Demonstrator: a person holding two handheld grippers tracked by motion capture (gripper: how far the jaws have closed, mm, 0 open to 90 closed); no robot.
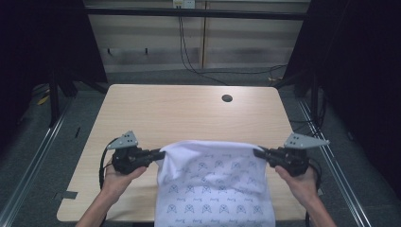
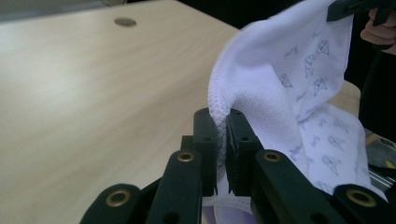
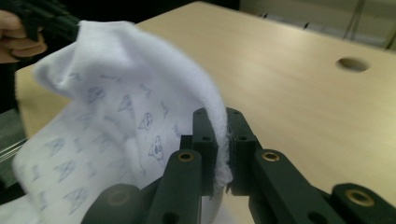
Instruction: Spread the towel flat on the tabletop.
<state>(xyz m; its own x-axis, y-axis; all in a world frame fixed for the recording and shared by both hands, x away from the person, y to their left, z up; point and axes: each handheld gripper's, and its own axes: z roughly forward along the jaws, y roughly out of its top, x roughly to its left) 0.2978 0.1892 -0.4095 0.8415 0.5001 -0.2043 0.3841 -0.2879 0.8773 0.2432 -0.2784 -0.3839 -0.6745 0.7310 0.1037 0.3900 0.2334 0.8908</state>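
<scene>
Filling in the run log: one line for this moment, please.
left gripper: shut on cloth | right gripper: shut on cloth | cloth: edge raised, rest draped on table

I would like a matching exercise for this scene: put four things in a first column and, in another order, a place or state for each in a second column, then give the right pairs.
Column one:
1. left gripper
2. right gripper
3. white printed cloth
4. round hole

Column two:
A. in the far right part of the table top
B. shut on the cloth's left upper edge
C. held up between both grippers, its lower part hanging over the near table edge
D. shut on the cloth's right upper edge

Pairs: 1-B, 2-D, 3-C, 4-A
</scene>
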